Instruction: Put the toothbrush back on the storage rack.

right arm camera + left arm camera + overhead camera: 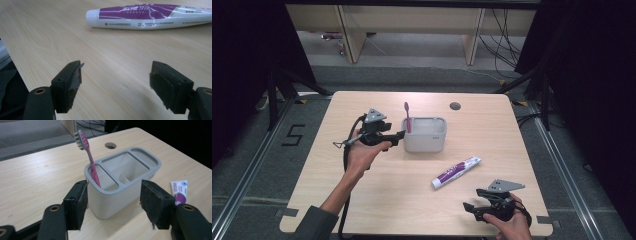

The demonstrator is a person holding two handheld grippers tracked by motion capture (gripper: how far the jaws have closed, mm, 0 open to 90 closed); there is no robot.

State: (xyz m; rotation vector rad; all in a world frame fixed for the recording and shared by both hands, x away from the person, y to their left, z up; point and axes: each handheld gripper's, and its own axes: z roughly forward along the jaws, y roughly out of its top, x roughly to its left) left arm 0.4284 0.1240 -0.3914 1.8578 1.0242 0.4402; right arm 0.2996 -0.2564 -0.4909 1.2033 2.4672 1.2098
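Note:
A grey holder (425, 134) (120, 182) with several compartments stands mid-table. A pink toothbrush (407, 117) (88, 155) stands in its left end compartment, bristles up. My left gripper (400, 134) (113, 203) is open just left of the holder, its jaws either side of the holder's near end with nothing held. A purple and white toothpaste tube (456, 171) (150, 16) lies flat on the table. My right gripper (467, 207) (116, 87) is open near the front right edge, a short way from the tube, empty.
The light wooden table (377, 190) has a round cable hole (455, 106) (110, 145) near its far edge. Dark curtains, stand legs and cables surround the table; a wooden bench stands behind it.

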